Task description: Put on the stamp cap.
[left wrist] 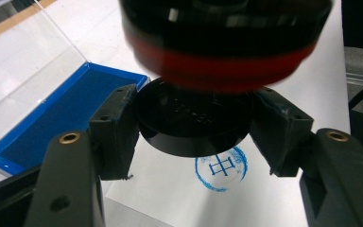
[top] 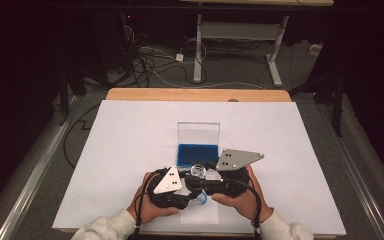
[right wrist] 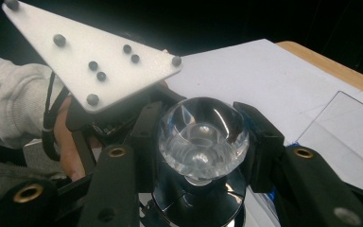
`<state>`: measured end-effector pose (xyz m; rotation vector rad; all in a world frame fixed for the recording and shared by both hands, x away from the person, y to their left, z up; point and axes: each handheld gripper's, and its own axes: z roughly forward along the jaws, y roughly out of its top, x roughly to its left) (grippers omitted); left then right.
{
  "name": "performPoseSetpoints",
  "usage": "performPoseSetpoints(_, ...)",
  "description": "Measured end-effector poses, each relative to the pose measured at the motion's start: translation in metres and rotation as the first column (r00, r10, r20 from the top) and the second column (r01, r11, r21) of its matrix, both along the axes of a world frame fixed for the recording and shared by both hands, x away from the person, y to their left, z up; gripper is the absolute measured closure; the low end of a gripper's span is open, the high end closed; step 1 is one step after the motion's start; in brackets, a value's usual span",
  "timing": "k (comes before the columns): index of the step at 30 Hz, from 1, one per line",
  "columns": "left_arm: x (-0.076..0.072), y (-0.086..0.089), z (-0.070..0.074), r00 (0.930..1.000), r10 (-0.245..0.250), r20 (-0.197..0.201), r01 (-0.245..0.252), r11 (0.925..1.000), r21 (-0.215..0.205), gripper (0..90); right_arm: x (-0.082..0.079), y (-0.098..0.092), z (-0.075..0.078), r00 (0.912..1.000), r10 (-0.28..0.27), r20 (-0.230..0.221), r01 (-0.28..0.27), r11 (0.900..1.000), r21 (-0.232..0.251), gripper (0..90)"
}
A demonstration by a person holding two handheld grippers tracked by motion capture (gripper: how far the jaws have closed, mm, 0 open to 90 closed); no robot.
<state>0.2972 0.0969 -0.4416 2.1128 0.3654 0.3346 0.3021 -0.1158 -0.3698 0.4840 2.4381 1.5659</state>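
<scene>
A round stamp with a clear faceted knob [right wrist: 202,138] and a black body with a red band [left wrist: 227,61] is held between both hands near the table's front edge. My right gripper [right wrist: 201,130] is shut on the clear knob [top: 198,170]. My left gripper [left wrist: 194,120] is shut on a black round cap [left wrist: 194,125] right beneath the stamp's body. A blue round print [left wrist: 220,170] with a character in it lies on the white paper under the cap. In the high view the left gripper [top: 182,186] and right gripper [top: 205,176] meet over the blue print [top: 202,199].
An open ink pad case with a blue pad [top: 197,154] and an upright clear lid [top: 198,133] stands just beyond the grippers. A white sheet [top: 130,145] covers the wooden table [top: 195,94]. Cables and a desk frame [top: 198,50] are on the floor behind.
</scene>
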Motion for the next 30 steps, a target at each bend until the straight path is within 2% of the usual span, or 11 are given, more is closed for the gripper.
performPoseSetpoints(23, -0.0021, 0.0039, 0.0046, 0.9999, -0.006, 0.011, 0.006, 0.9989, -0.047, 36.5, 0.0029, -0.0005, -0.0069, 0.9999, -0.004, -0.016, 0.004, 1.000, -0.010, 56.5)
performPoseSetpoints(30, -0.0031, 0.0033, 0.0049, 0.9997, -0.013, 0.020, 0.013, 0.9989, -0.045, 36.5, 0.0040, -0.0009, -0.0081, 0.9999, -0.007, -0.014, 0.007, 1.000, -0.014, 56.6)
